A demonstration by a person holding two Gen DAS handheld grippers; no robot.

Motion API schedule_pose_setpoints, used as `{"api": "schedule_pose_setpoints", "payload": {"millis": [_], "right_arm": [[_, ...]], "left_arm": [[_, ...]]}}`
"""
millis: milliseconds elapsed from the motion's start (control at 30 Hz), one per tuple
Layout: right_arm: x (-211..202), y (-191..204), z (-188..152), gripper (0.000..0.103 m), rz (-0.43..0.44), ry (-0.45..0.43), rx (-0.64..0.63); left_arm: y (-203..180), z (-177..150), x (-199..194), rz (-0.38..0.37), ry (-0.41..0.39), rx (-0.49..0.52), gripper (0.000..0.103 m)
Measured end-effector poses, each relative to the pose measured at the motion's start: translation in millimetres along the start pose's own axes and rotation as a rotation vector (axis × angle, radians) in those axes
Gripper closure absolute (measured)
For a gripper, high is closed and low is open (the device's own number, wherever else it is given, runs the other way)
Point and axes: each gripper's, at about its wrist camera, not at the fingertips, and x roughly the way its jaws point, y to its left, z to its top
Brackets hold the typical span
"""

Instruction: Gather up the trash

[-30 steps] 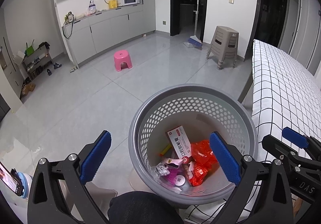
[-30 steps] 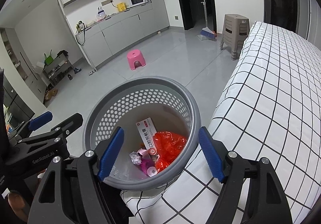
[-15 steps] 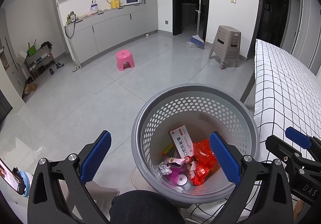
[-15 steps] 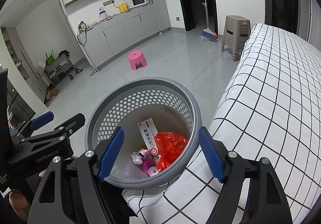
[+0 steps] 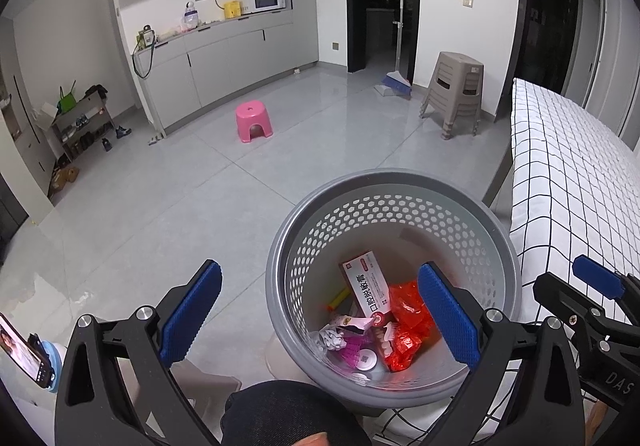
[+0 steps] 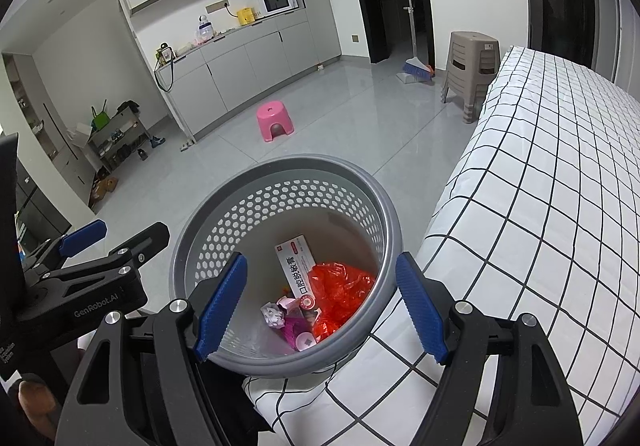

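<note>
A grey perforated basket (image 5: 392, 182) stands on the floor against the bed. Inside lie a white and pink medicine box (image 5: 366, 286), a red plastic wrapper (image 5: 408, 310), a crumpled paper (image 5: 330, 338) and a purple packet (image 5: 356, 350). My left gripper (image 5: 319, 267) hovers open above the basket's left side, nothing between its fingers. My right gripper (image 6: 321, 256) is open over the same basket (image 6: 280, 166), empty too. The box (image 6: 298, 266) and red wrapper (image 6: 340, 286) show below it. Each gripper appears at the edge of the other's view.
A bed with a black-checked white sheet (image 5: 560, 174) runs along the right. A pink stool (image 5: 253, 122), stacked brown stools (image 5: 456, 86) and a broom (image 5: 394, 82) stand farther off. A person's dark-clothed knee (image 5: 288, 406) is below; a phone (image 5: 24, 350) sits bottom left.
</note>
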Motion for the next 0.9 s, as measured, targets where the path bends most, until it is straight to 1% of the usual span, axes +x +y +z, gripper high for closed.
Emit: {"api": "schedule_pose_setpoints", "payload": {"millis": [667, 900], "right_arm": [[-1.8, 1.1, -0.7, 0.03, -0.001, -0.003, -0.002], [-9.3, 4.0, 6.1, 0.03, -0.001, -0.016, -0.001]], "left_arm": [[-4.2, -1.3, -0.3, 0.007, 0.005, 0.005, 0.006], [-1.7, -1.9, -0.5, 0.007, 0.008, 0.001, 0.006]]}}
